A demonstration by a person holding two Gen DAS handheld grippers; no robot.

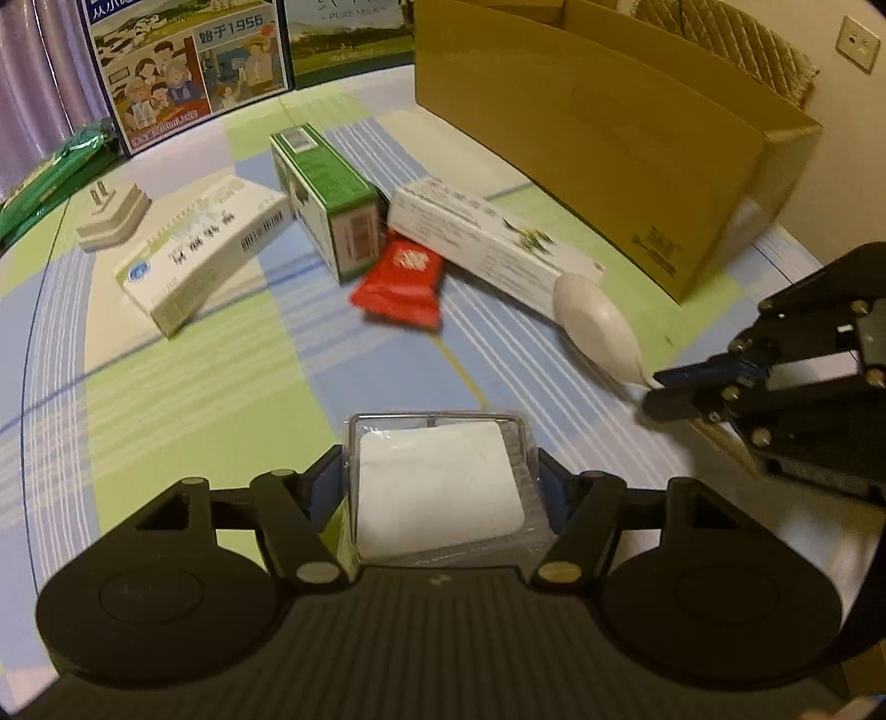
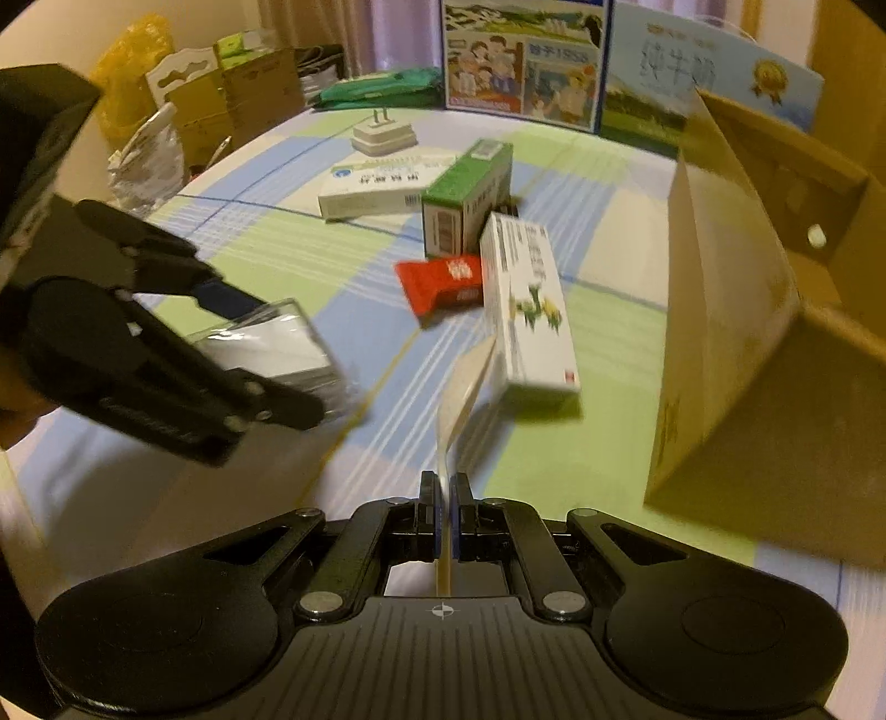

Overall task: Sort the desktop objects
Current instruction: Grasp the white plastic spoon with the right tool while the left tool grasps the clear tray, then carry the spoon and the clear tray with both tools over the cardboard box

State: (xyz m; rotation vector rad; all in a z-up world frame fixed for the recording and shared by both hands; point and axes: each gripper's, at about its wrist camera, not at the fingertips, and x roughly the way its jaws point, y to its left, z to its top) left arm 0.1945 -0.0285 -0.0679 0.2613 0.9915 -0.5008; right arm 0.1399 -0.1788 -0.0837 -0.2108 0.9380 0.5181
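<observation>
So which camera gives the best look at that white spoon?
The left wrist view: the white spoon shows its whole bowl, handle pinched by the right gripper. The right wrist view sees it only edge-on, a thin blurred strip.

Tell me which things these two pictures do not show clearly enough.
- Left wrist view: the cardboard box interior, hidden by its own wall.
- Both views: print on the white medicine box, blurred.
- Right wrist view: the spoon bowl, seen edge-on.
- Left wrist view: contents of the clear pack, too blurred.

A checked blue-green tablecloth (image 1: 183, 376) covers the table, with purple curtains (image 1: 39, 72) and a wall socket (image 1: 857, 43) behind.
</observation>
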